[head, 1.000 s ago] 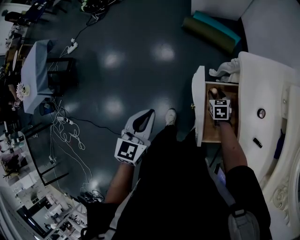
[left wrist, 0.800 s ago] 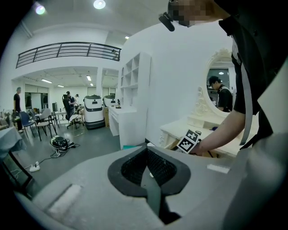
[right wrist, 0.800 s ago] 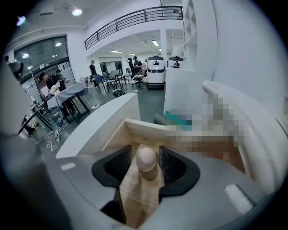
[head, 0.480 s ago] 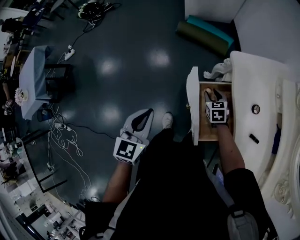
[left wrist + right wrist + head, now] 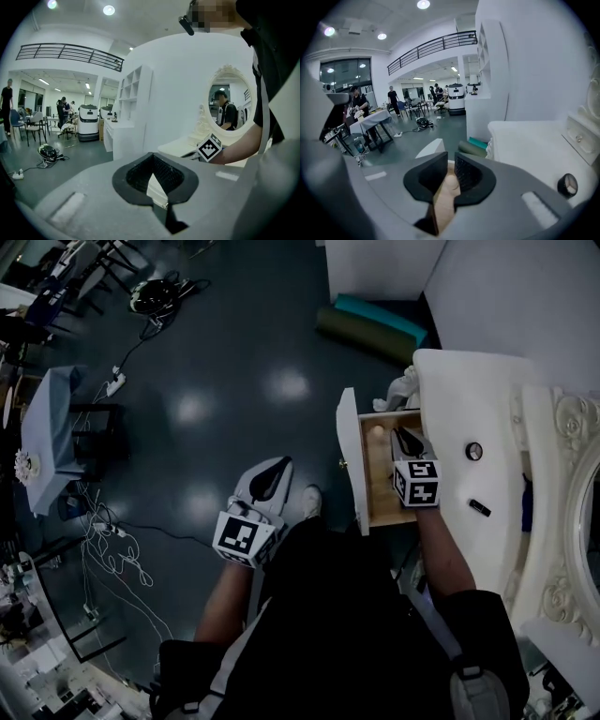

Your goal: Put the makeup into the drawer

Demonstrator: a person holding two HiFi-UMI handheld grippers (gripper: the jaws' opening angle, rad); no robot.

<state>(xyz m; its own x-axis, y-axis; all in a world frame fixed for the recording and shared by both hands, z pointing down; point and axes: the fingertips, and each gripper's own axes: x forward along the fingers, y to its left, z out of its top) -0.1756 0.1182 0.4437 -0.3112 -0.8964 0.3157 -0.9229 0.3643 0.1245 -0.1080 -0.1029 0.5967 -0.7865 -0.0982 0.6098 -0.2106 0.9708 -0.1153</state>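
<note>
Drawer stands pulled out to the left of the white dresser. One beige makeup piece lies at its far end. Your right gripper hangs just above that end, its jaws just narrowed to a slit and gripping nothing. Left of the drawer front, the dark floor gives you room. Your left gripper is clenched and empty. Two small things sit on the dresser top: a round disc and a black stick.

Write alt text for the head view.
The right gripper hovers above the open drawer of a white dressing table, its jaws having just been closing with nothing between them; a beige makeup item lies inside. The left gripper, shut, hangs over the floor.
</note>
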